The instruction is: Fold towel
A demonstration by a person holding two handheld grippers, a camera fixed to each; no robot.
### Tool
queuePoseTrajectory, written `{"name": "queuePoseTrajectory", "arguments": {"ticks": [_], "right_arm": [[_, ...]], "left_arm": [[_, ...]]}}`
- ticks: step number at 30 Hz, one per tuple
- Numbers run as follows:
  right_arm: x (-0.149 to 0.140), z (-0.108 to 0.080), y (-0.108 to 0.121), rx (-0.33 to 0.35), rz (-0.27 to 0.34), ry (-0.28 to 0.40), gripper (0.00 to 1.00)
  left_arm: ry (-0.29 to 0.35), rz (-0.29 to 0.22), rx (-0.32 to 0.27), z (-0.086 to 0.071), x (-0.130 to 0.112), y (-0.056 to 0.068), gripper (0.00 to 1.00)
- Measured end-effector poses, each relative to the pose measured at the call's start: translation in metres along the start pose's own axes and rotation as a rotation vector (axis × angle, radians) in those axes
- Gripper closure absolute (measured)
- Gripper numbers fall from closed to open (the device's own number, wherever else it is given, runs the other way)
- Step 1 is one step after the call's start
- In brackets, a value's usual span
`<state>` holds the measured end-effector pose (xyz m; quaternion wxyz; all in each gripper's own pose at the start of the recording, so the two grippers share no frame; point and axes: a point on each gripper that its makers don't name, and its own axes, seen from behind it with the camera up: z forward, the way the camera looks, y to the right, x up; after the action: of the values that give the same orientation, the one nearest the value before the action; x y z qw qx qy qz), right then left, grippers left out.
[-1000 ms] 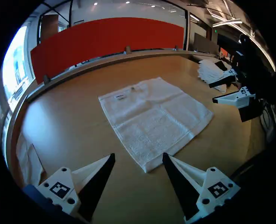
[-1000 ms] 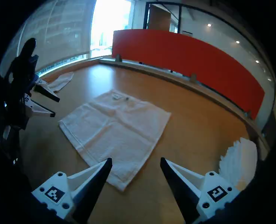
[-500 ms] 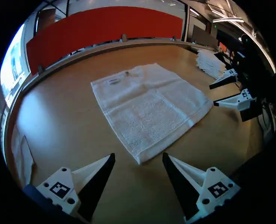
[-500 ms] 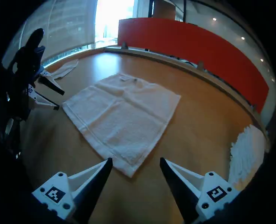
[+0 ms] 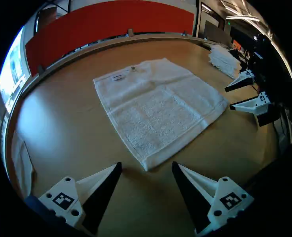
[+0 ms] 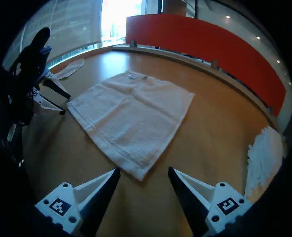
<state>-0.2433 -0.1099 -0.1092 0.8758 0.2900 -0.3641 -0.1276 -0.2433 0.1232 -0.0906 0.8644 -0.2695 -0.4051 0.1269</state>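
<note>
Right, the white towel [image 5: 158,110] lies spread flat in the middle of the wooden bench [image 5: 59,118], with a small label near its far edge. The left claw [image 5: 146,163] hovers just short of the towel's near corner, its 2 fingers wide apart, gripping nothing. The right claw [image 6: 144,168] is released too, poised at a neighbouring corner. Off by the bench edge sits what looks like a stack of folded white cloths [image 5: 225,61].
</note>
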Motion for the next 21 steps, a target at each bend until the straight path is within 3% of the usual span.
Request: {"name": "queuePoseTrajectory", "arguments": {"ticks": [9,17,21], "right_arm": [[-0.0028,0.0019,-0.0020,0.009,0.001,-0.007,0.16],[-0.0023,0.0023,-0.0031,0.017,0.011,-0.008,0.31],[-0.0025,0.0027,-0.0042,0.024,0.024,-0.011,0.36]], "left_arm": [[-0.023,0.012,0.013,0.0017,-0.0004,0.0003,0.12],[-0.031,0.007,0.021,0.0024,-0.0004,0.0023,0.47],[-0.035,0.005,0.023,0.0021,0.0000,0.0026,0.54]]}}
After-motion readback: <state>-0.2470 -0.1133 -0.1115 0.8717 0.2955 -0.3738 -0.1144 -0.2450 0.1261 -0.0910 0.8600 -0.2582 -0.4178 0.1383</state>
